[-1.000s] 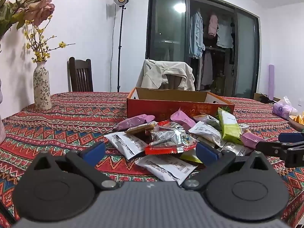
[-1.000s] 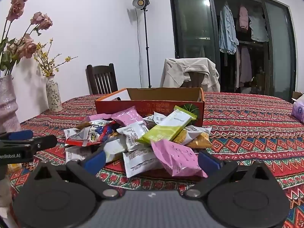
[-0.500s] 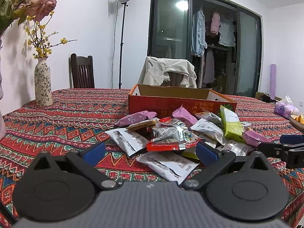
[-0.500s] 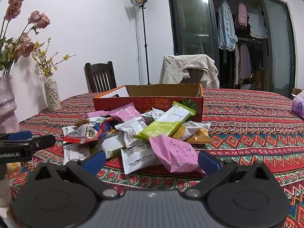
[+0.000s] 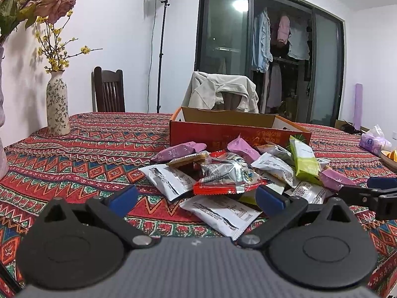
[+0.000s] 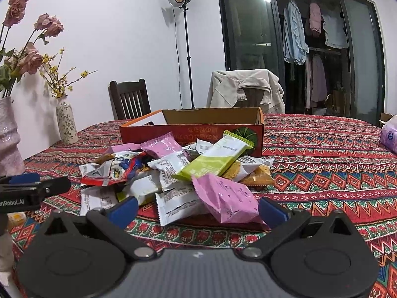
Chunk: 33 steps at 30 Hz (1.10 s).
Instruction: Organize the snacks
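A pile of snack packets (image 5: 238,171) lies on the patterned tablecloth in front of an open orange cardboard box (image 5: 238,130). The pile holds white, pink, purple, green and red packets. My left gripper (image 5: 196,197) is open and empty, low over the table, with a white packet (image 5: 223,212) just beyond its fingers. My right gripper (image 6: 198,209) is open and empty, with a pink packet (image 6: 228,200) and a white packet (image 6: 178,203) just ahead of its fingers. The box (image 6: 198,132) and a green bar (image 6: 218,155) show beyond. Each gripper's tip shows in the other's view.
A floral vase (image 5: 57,106) and a pink vase (image 6: 8,136) with flowers stand at the table's left. A tissue pack (image 5: 374,140) and a fruit dish (image 5: 390,157) sit at the right. Chairs (image 6: 130,101) stand behind the table.
Both grippers have dropped slightly and eased closer to the pile. Both stay open. The packets have not moved.
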{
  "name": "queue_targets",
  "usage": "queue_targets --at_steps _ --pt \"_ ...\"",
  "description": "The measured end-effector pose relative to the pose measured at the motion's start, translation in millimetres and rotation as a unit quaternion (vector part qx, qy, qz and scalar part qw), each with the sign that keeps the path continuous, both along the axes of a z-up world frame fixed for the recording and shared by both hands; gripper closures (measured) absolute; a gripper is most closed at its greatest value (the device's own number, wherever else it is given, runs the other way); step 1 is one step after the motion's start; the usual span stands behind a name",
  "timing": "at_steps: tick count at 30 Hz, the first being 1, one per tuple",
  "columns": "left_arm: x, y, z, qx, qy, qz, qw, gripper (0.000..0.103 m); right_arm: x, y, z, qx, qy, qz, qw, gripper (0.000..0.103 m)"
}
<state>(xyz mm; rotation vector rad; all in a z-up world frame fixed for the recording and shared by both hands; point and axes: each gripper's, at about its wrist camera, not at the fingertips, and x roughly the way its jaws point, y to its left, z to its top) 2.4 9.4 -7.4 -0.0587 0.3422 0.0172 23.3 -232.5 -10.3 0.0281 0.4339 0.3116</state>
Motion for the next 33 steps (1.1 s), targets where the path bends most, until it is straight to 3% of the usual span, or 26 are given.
queue_targets --at_steps 33 --pt "0.3 1.8 -1.7 -0.003 0.003 0.001 1.0000 0.000 -1.1 2.2 -0.2 -0.003 0.000 0.002 1.000 0.000"
